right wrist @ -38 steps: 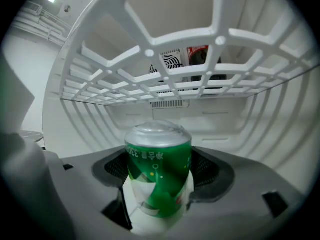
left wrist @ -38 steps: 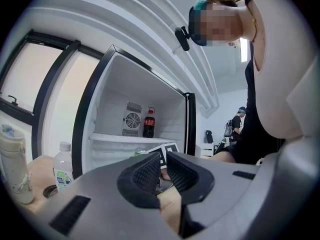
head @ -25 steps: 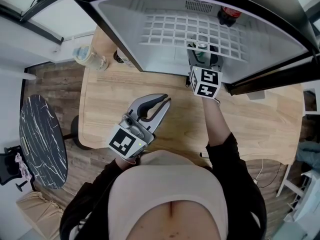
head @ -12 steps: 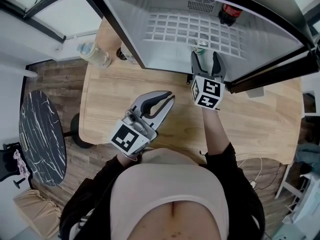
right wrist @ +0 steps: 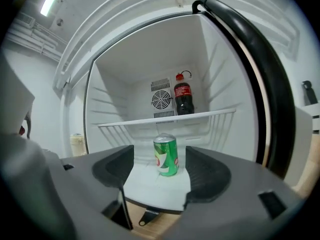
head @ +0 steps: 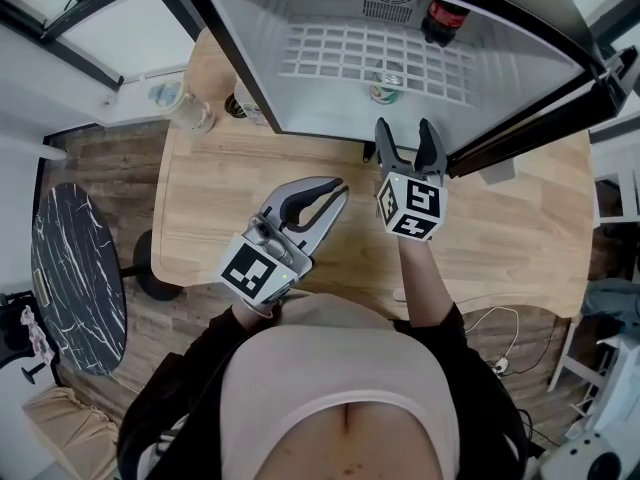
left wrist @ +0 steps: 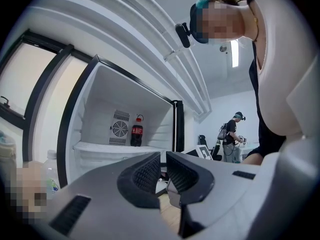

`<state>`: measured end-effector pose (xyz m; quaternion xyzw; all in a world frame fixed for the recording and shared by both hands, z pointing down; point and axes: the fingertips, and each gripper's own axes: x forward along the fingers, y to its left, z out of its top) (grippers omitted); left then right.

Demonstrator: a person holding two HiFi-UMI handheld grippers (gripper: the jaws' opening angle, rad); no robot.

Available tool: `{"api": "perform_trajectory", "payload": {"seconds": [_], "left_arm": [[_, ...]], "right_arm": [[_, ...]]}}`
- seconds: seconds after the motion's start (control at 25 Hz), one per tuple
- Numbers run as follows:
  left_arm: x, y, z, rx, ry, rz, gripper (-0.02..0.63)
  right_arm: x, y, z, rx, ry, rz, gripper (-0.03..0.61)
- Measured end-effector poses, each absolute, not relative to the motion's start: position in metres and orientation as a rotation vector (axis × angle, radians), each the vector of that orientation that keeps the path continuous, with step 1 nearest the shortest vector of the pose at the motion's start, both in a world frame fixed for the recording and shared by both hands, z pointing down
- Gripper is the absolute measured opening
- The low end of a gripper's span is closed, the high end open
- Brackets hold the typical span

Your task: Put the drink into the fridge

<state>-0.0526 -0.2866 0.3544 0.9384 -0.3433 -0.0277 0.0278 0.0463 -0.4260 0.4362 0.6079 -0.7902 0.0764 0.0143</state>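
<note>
- Light wooden table [head: 250,183] bore the open white fridge [head: 480,78]; the green drink can [right wrist: 166,155] stood upright on the fridge floor, below the white wire shelf [right wrist: 150,121].
- Right gripper [head: 409,133] hung just outside the opening, jaws spread and empty.
- Left gripper [head: 330,196] hovered over the table, jaws nearly together and empty.
- Best move, as I judged it: back straight out, clear of the can.

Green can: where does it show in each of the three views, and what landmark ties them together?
Head view: the green can is at upper centre, inside the fridge, beyond the right gripper.
Left gripper view: not in it.
Right gripper view: centre, framed by the open jaws, beyond them.
Shared landmark: the cola bottle at the fridge's back.
</note>
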Motion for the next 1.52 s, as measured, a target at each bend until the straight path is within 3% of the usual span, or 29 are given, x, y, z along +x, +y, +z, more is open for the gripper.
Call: {"api": "perform_trajectory", "payload": {"seconds": [0.28, 0.44, 1.08, 1.52], "left_arm": [[-0.046, -0.27, 0.347, 2.904, -1.056, -0.116, 0.04], [-0.038, -0.257, 0.342, 2.909, -1.048, -0.156, 0.04], [-0.011, -0.198, 0.331, 2.933, -1.088, -0.193, 0.04], [0.009, -0.149, 0.323, 2.977, -1.1, -0.177, 0.04]], "right_arm": [[0.05, -0.388, 0.414, 1.876, -2.49, 0.189, 0.309], [0.055, -0.369, 0.401, 1.879, -2.506, 0.137, 0.243], [0.087, -0.286, 0.367, 1.922, -2.517, 0.065, 0.082], [0.099, -0.22, 0.359, 1.881, -2.576, 0.074, 0.044]]}}
